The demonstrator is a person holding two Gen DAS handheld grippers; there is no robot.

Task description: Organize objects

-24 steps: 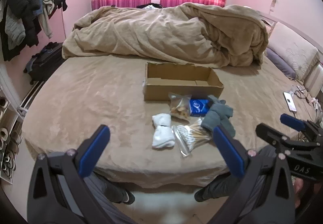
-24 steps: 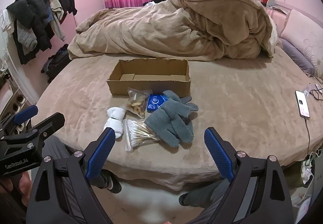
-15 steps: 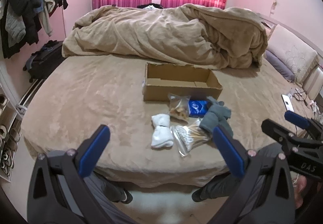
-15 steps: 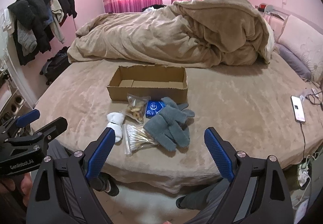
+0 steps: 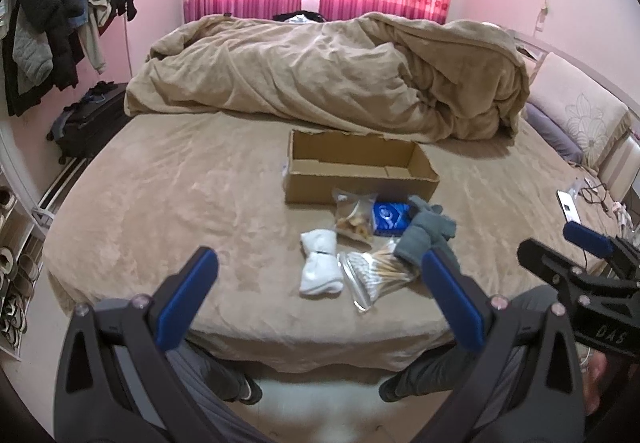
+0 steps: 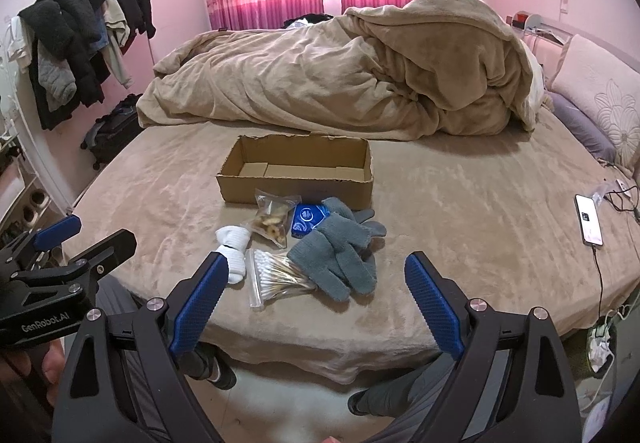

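An open, empty cardboard box [image 5: 360, 171] [image 6: 296, 169] sits on the bed. In front of it lie white rolled socks [image 5: 321, 267] [image 6: 234, 245], a bag of cotton swabs [image 5: 376, 275] [image 6: 280, 275], a clear snack bag [image 5: 354, 219] [image 6: 274, 219], a blue packet [image 5: 390, 217] [image 6: 306, 221] and grey gloves [image 5: 426, 235] [image 6: 340, 251]. My left gripper [image 5: 316, 297] and right gripper [image 6: 314, 297] are both open and empty, held off the bed's near edge, short of the objects.
A rumpled beige duvet [image 5: 332, 79] fills the far half of the bed. A phone on a cable [image 6: 588, 219] lies at the right edge. Clothes hang on a rack [image 6: 80, 43] at left, with a suitcase [image 5: 86, 123] below. My legs show under the grippers.
Both grippers have drawn back and risen slightly, so the box and objects look a little farther away. Nothing on the bed has moved.
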